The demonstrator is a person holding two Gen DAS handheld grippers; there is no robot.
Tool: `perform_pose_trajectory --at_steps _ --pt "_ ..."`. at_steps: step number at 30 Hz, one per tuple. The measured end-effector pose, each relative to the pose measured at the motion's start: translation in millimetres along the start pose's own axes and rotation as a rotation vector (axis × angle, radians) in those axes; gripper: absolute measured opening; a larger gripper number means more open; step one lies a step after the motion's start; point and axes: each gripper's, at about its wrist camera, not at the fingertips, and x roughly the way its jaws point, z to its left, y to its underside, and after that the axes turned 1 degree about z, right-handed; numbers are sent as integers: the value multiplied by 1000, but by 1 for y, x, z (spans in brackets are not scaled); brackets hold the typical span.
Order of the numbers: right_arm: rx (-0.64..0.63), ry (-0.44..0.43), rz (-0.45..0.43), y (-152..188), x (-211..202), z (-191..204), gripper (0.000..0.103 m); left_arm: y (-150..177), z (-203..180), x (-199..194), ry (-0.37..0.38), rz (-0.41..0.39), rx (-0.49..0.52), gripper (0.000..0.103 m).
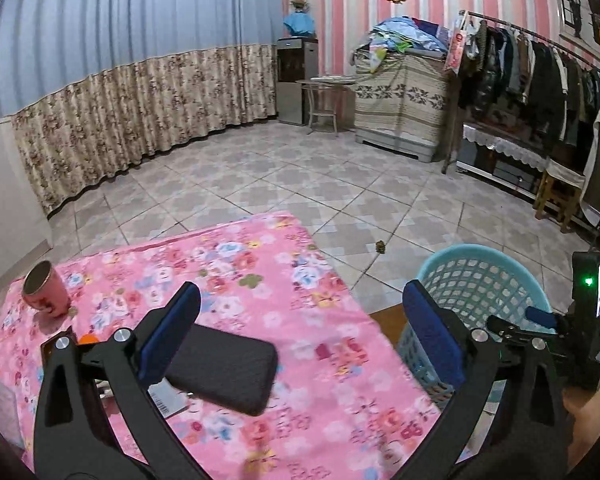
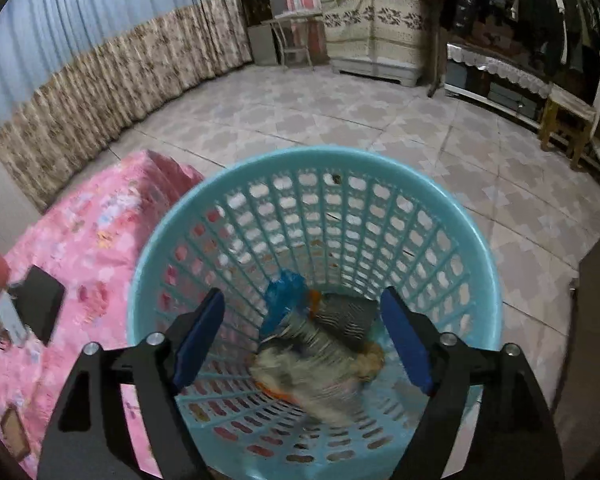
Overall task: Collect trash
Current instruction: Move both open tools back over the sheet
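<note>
Blurred, crumpled trash is seen low inside the turquoise basket, at six o'clock of its rim. The right gripper is held directly above the basket, jaws spread wide, nothing pinched. The left gripper is poised over the pink floral tablecloth, equally spread, with a black case framed at its seven o'clock and a pink cup at ten.

Standing on the floor just beside the table's right edge: the basket, with crumpled trash inside at its bottom. Lying near the table's left edge: a cup at the far corner, a flat case nearer the middle.
</note>
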Motion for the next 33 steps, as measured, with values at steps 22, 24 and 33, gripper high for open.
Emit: perform_pose_trajectory --at_steps 22,24,33 --pt "-112 -188 -265 24 -96 111 99 51 145 -37 -161 9 -105 98" --pt "-126 -233 -242 28 -94 132 99 57 163 -42 -207 0 -101 98" --pt "-259 -241 -198 48 -81 223 99 88 248 -36 -253 46 -191 98"
